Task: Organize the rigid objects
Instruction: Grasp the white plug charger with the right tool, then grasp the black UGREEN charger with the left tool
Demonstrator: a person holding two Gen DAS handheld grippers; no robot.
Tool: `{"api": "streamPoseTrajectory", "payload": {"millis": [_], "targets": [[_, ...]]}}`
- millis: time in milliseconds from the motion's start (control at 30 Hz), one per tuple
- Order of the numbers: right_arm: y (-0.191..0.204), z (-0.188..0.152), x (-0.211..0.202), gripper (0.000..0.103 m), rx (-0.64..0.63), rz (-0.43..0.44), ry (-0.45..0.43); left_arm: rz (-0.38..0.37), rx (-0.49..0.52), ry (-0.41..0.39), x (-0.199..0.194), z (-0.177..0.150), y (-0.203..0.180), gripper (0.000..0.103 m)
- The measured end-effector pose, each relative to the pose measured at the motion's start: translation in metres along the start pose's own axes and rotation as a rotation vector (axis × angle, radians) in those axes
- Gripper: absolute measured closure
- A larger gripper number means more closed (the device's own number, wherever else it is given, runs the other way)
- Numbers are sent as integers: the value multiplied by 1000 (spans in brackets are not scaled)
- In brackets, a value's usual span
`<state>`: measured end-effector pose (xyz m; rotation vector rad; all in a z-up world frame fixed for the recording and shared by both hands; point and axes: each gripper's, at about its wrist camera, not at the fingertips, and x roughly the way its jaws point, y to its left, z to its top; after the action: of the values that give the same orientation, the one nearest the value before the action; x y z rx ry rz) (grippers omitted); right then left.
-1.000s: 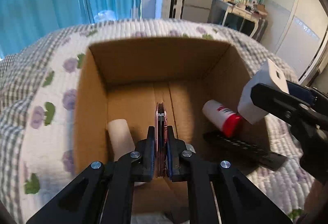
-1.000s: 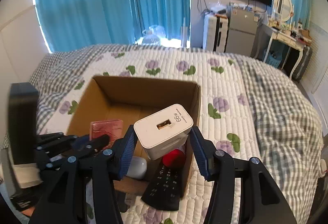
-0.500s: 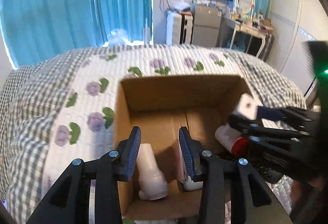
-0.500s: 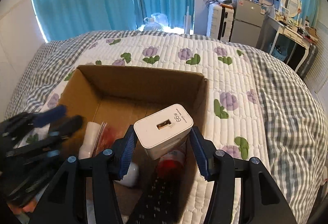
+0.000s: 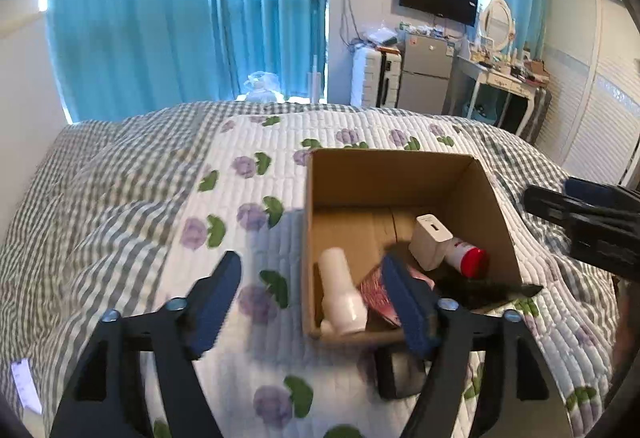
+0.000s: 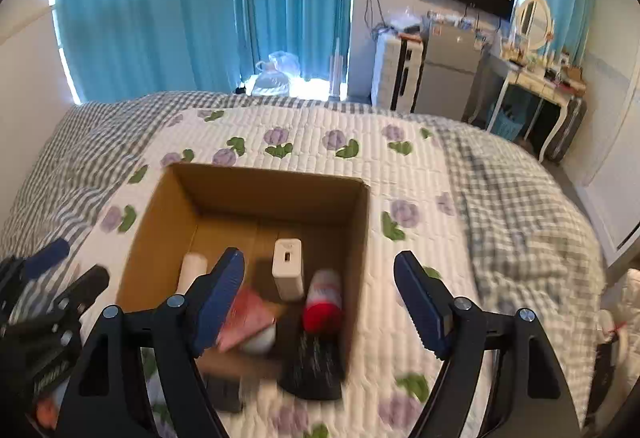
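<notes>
Cardboard box [image 6: 160, 230] sits open on the flowery quilt [image 6: 440, 165]; inside, left to right: white bottle [image 6: 191, 270], pink packet [image 6: 250, 312], upright white charger [image 6: 288, 270], red-capped tube [image 6: 323, 302]; left gripper [image 5: 316, 302] and right gripper [image 6: 320, 302] both opening wide, empty.

Left tool [image 5: 312, 298]: jaws wide and opening, nothing between the blue pads, pitched downward. It shows blurred at the left edge of the right wrist view. Right tool [image 6: 320, 298]: jaws also wide and opening, nothing gripped, pitched downward too. Its black fingers [image 5: 568, 203] poke in from the right edge of the left wrist view.
</notes>
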<state>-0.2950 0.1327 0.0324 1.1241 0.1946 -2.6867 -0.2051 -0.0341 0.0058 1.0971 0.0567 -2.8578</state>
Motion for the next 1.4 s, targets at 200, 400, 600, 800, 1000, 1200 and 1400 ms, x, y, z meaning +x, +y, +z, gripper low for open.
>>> {"api": "streamPoseTrajectory", "payload": {"millis": [200, 400, 600, 800, 1000, 1200, 1400], "targets": [[-3, -58, -59, 19, 5, 17, -24, 21, 8, -11, -23, -31, 10, 16], [5, -116, -34, 19, 45, 33, 54, 15, 12, 30, -12, -67, 7, 16], [25, -148, 32, 19, 39, 96, 186, 20, -23, 54, 17, -91, 9, 16], [32, -151, 63, 21, 55, 109, 226, 16, -18, 118, 46, -105, 5, 16], [34, -148, 83, 47, 66, 89, 234, 34, -10, 154, 58, -111, 4, 16], [37, -150, 94, 80, 74, 124, 254, 63, -10, 190, 63, -112, 1, 16], [35, -152, 76, 81, 61, 122, 203, 38, 3, 191, 54, -113, -12, 16]]}}
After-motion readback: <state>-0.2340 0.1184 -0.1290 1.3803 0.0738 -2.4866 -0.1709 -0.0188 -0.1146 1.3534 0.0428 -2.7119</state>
